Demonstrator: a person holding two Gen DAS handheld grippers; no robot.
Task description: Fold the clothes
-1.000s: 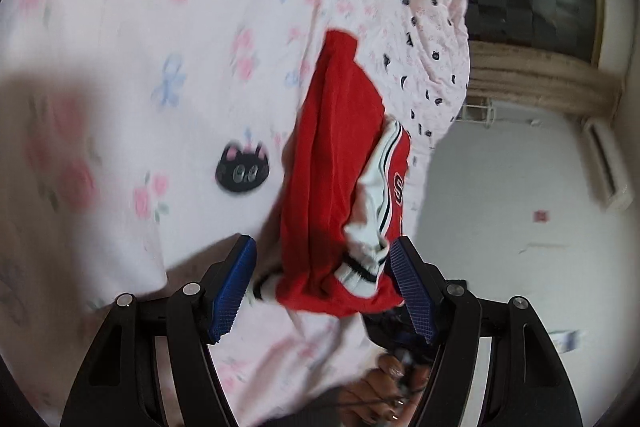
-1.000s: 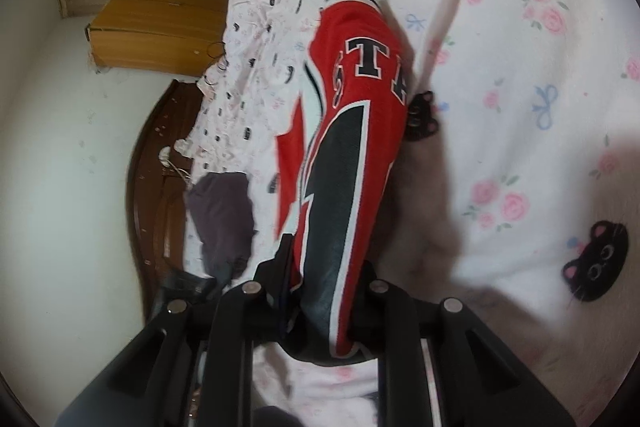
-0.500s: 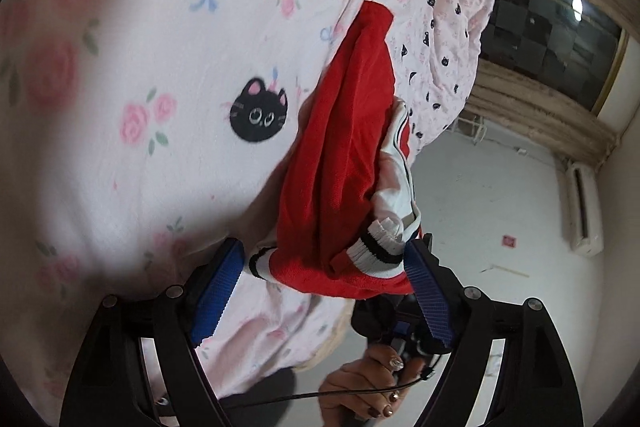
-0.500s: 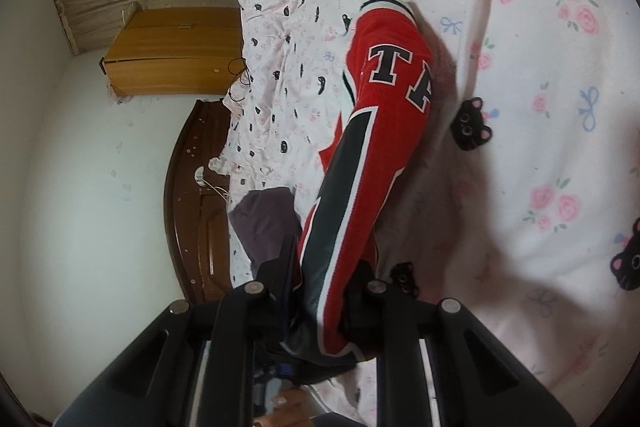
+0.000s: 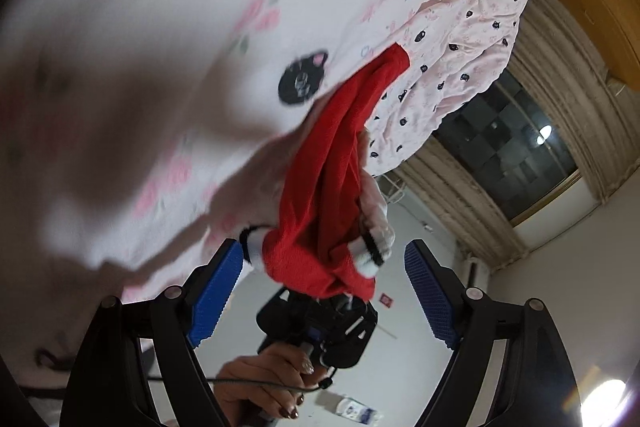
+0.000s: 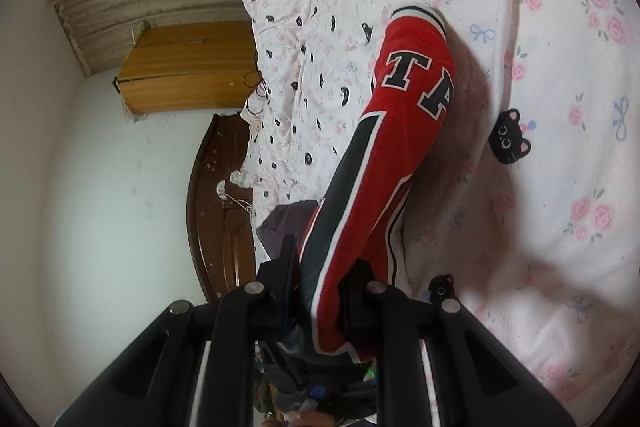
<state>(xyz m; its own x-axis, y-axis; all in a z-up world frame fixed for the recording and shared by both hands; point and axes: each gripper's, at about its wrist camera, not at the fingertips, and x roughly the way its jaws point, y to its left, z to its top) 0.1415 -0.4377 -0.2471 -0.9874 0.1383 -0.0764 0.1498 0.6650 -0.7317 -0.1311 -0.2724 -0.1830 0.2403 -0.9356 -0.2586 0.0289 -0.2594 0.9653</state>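
Observation:
A red garment (image 6: 396,131) with black panels, white piping and black block letters hangs stretched above the bed. My right gripper (image 6: 324,291) is shut on one end of it; its far striped cuff end lies toward the bed. In the left wrist view the same red garment (image 5: 336,179) hangs bunched, with white-and-black ribbed cuffs. My left gripper (image 5: 324,267) is open, its blue pads (image 5: 218,287) standing apart on either side of the garment's lower end without pinching it. The other hand-held gripper (image 5: 320,323) holds the cloth just below.
A white bedsheet (image 6: 560,107) with pink roses and black cat faces covers the bed. A pink quilt (image 6: 296,39) with small cat prints lies bunched beside a dark wooden headboard (image 6: 212,211). A wooden cabinet (image 6: 188,67), curtains and a dark window (image 5: 508,155) stand behind. A grey cloth (image 6: 284,223) lies near the headboard.
My left gripper's pads have spread wider and pulled back from the red garment. Both views have swung; the garment is lifted and stretched longer from the right gripper.

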